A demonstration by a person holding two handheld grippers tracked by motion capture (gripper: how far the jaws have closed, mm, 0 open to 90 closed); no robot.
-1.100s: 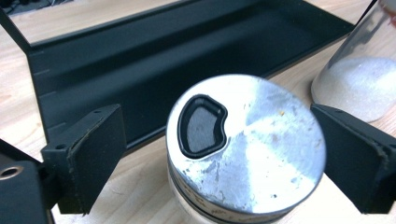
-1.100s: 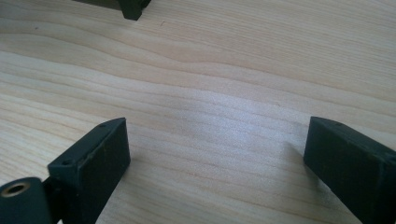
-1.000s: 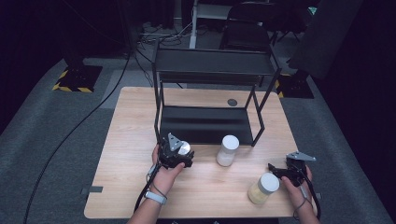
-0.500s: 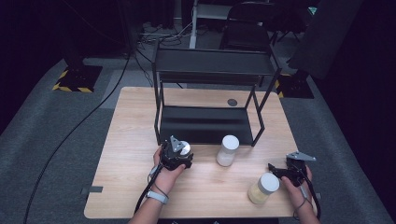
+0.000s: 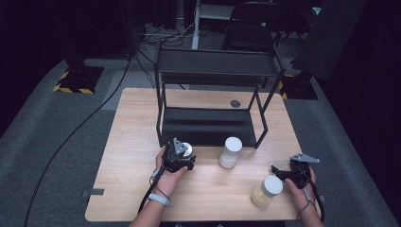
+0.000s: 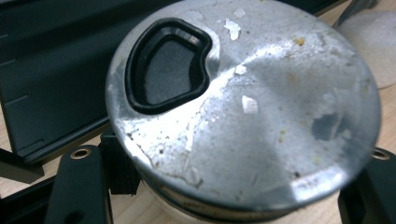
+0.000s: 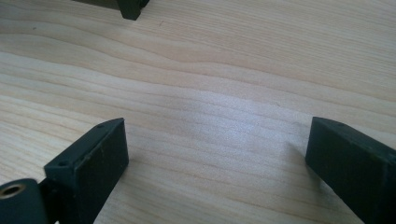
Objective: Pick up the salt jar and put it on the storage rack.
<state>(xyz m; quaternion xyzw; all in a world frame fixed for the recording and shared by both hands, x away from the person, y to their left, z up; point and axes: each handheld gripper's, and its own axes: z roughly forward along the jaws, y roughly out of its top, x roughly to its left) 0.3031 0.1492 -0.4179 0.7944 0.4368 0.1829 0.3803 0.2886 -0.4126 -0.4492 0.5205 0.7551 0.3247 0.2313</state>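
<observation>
Between the left gripper's (image 5: pixel 182 153) jaws sits a jar (image 6: pixel 243 102) w/ a scuffed silver lid, the jaws having just been closing and now clamped on its sides below the lid rim. From the left gripper view, the lid has a black-rimmed opening on the side nearest the rack, and one black finger (image 6: pixel 77 186) stands at each lower corner, tight against the jar. Jar stands on the table (image 5: pixel 132 142), just in front of the black rack's (image 5: pixel 213 71) lower shelf.

Right gripper (image 5: pixel 283 173) is spread wide, approx. as far as it looks able to go, w/ nothing between its fingers (image 7: pixel 91 163), just bare wood under them. Just beside its tips, on the side toward the other hand, stands a second jar (image 5: pixel 267 190) w/ yellowish contents and a grey lid; not touching as far as I can tell.

A third jar (image 5: pixel 231 152), pale, w/ a white lid, stands between the two grippers, nearer the rack, well apart from either set of fingers.
</observation>
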